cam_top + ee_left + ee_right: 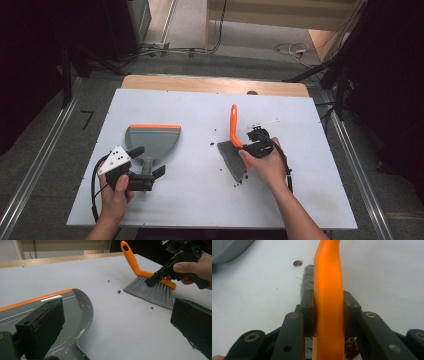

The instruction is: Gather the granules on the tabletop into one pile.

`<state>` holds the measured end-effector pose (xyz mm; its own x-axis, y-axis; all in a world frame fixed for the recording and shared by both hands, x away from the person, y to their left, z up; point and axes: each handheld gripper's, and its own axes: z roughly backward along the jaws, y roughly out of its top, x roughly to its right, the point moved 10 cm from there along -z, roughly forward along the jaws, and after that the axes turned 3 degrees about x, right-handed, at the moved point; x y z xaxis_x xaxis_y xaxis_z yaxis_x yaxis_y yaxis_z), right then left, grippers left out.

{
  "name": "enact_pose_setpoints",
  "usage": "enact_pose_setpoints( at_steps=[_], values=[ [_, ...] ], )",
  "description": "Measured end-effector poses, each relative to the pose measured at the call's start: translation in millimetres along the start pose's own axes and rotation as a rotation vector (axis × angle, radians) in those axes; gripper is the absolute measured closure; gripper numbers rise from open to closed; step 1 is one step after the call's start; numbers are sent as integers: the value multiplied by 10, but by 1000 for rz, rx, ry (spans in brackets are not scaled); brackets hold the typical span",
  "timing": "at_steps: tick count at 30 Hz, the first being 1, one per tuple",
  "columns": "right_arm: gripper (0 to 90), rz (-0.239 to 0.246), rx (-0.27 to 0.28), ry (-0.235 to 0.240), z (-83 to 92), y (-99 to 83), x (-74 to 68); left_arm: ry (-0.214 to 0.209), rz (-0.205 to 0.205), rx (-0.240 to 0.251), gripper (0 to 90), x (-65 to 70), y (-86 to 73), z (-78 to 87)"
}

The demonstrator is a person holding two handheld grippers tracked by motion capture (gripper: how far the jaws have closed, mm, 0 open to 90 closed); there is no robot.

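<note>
A hand brush [233, 131] with an orange handle and grey bristles [152, 291] rests its bristles on the white tabletop [200, 200], right of centre. My right gripper [245, 148] is shut on the brush's orange back [328, 315], one jaw on either side. Left of centre lies a grey dustpan [152, 139] with an orange front lip. My left gripper [147, 161] stands open over the pan's handle, its jaws wide apart, and the pan [75, 315] lies under the left jaw. Small dark beans [119, 291] lie scattered between pan and brush.
More beans [351, 346] sit behind the bristles under the right gripper, and one bean [297, 263] lies just past the brush's tip. A wooden strip [215, 84] runs along the table's far edge. Cables [295, 49] lie on the floor beyond.
</note>
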<state>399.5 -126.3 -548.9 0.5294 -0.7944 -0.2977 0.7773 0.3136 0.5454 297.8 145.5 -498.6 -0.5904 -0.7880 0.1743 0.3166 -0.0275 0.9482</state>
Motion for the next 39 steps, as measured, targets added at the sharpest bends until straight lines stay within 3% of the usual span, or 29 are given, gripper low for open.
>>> enact_pose_setpoints(
  at_steps=[4, 8, 12, 15, 19, 22, 25, 29, 32, 36, 39],
  values=[
    [671, -8, 4, -2, 35, -5, 49, 1, -1, -2, 0, 0, 0, -3],
    [679, -55, 30, 60, 74, 34, -12, -1, 0, -2, 0, -1, 0, -18],
    [682, -18, 57, 98, 160, 111, -159, -6, -4, -3, 0, 11, 7, -29],
    [683, 42, 58, 113, 257, 147, -279, -6, -1, -1, 0, 8, 6, -36],
    [683, 192, 28, 145, 417, 100, -407, -9, -2, -1, 0, 7, 10, -29],
    [683, 323, -6, 149, 513, -17, -433, -9, 0, 0, 0, 7, 10, -25],
    [683, 410, -65, 166, 564, -183, -421, -6, 1, -1, 0, 8, 10, -27],
    [684, 524, -79, 171, 617, -356, -400, -4, -2, -1, 0, 21, 15, -35],
    [684, 582, -100, 173, 646, -457, -396, -4, -2, -3, 0, 27, 12, -39],
    [684, 621, -125, 239, 631, -600, -490, -3, -4, -4, 0, 29, 12, -39],
    [684, 653, -145, 255, 533, -671, -522, -3, -2, -3, 0, 23, 9, -40]
  ],
)
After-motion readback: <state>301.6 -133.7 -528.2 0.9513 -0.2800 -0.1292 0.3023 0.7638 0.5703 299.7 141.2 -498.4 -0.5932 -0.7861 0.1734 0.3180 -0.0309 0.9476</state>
